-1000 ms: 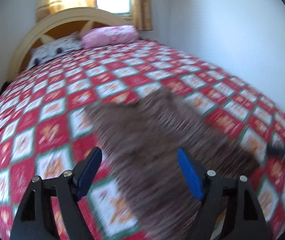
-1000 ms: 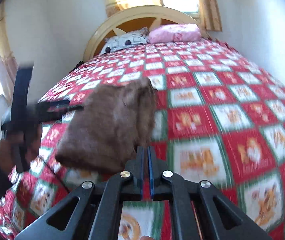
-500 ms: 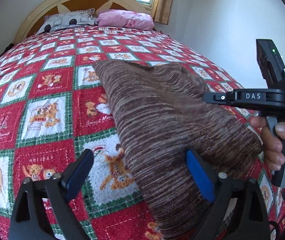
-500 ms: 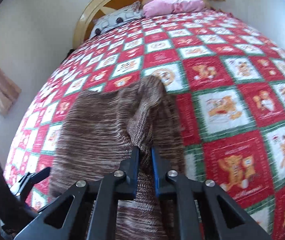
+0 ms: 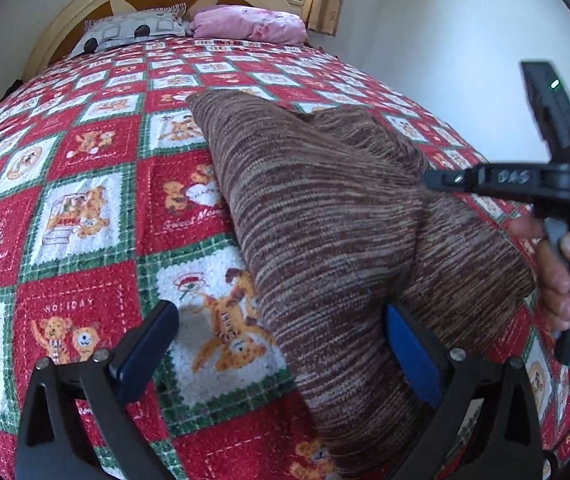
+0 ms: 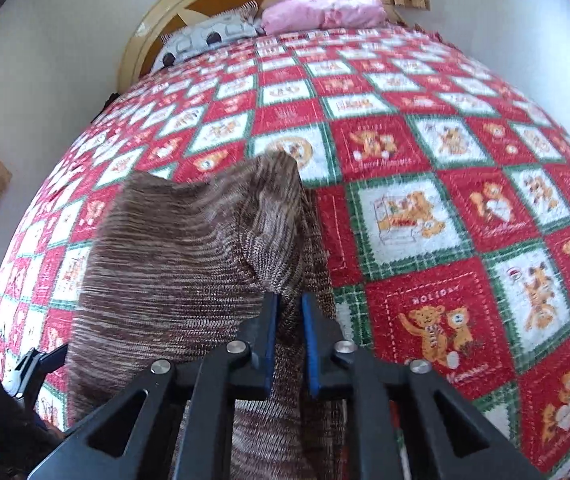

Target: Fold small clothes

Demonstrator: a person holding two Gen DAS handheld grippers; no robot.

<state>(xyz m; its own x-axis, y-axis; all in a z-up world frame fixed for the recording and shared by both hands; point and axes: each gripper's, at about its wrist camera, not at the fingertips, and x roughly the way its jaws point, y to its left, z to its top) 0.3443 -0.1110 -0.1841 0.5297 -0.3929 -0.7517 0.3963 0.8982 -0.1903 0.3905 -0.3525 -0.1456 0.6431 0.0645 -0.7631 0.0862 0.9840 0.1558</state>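
A bed under a red, green and white teddy-bear patchwork quilt [image 5: 85, 216] carries the brown striped knitted garment [image 5: 325, 216], laid flat for folding; the left gripper [image 5: 281, 344] gapes wide astride its near edge, the right gripper [image 6: 288, 336] is opening, cloth between its fingers

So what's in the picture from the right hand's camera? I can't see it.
The right gripper, its jaws opening, has a fold of the brown striped knitted garment between its blue pads. The garment lies on a red, white and green teddy-bear bedspread, with a pink pillow and a grey patterned pillow by the headboard.
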